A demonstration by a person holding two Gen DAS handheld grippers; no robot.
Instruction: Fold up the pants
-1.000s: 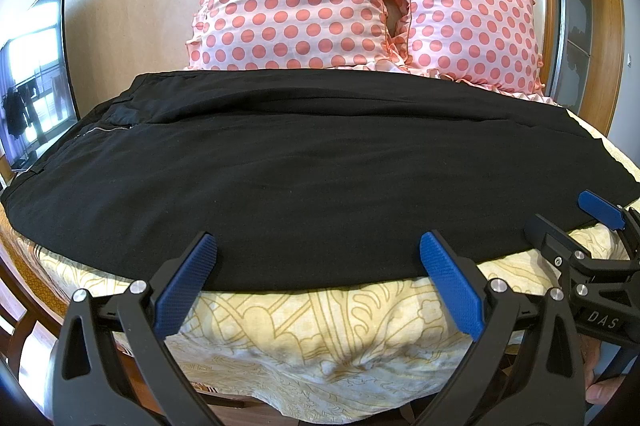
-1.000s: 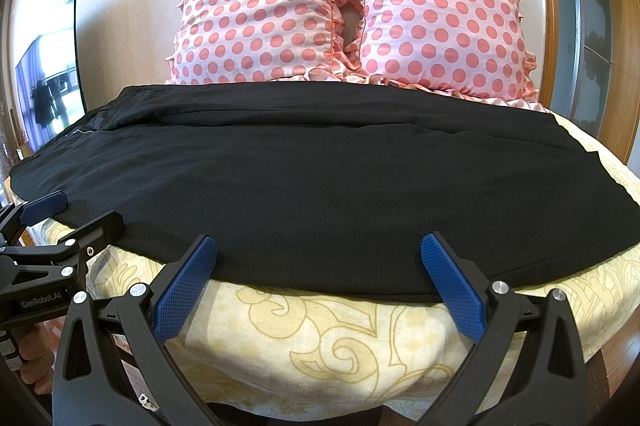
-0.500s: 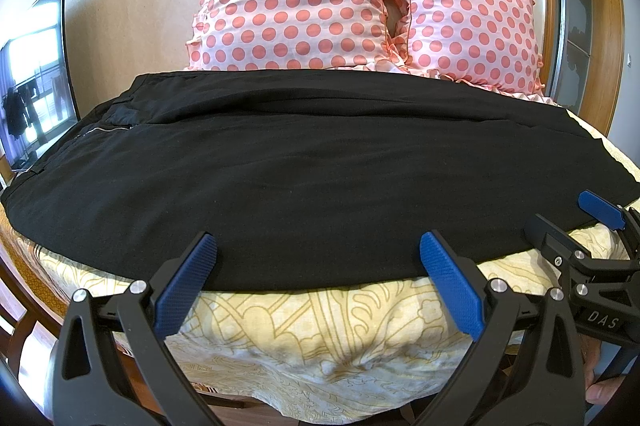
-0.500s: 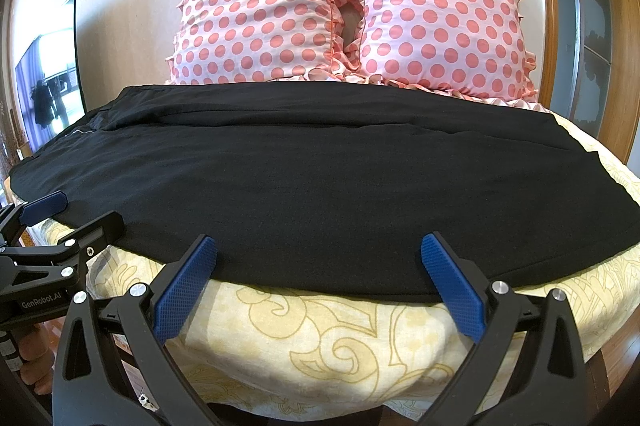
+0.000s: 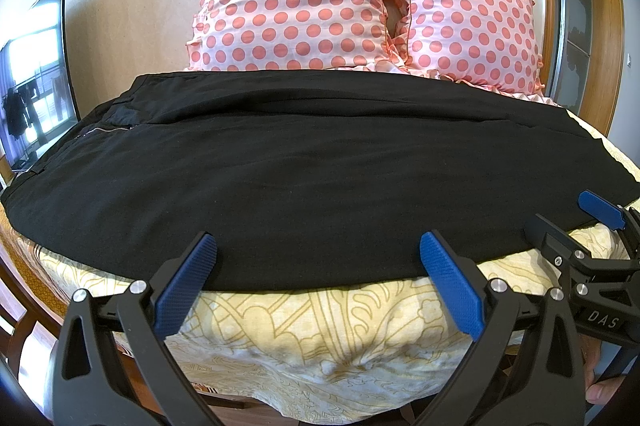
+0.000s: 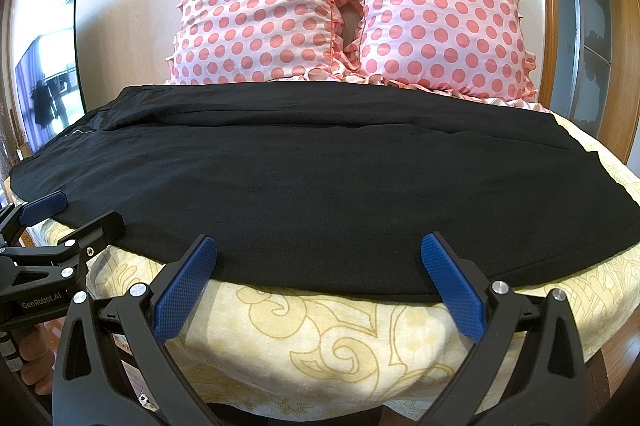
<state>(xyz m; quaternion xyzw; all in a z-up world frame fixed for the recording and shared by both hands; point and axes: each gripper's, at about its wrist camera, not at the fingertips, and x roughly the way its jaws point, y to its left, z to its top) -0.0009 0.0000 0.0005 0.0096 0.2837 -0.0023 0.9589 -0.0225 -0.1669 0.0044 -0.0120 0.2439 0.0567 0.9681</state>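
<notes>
Black pants lie flat across the bed, waistband and zipper at the left, leg ends to the right. My left gripper is open at the near edge of the pants, its blue pads empty. My right gripper is open too, at the same near edge further right. Each gripper shows in the other's view: the right gripper at the right side of the left wrist view, the left gripper at the left side of the right wrist view.
The bed has a yellow patterned cover. Two pink polka-dot pillows lean against the wall behind the pants. A dark screen stands at the left, a wooden-framed door at the right.
</notes>
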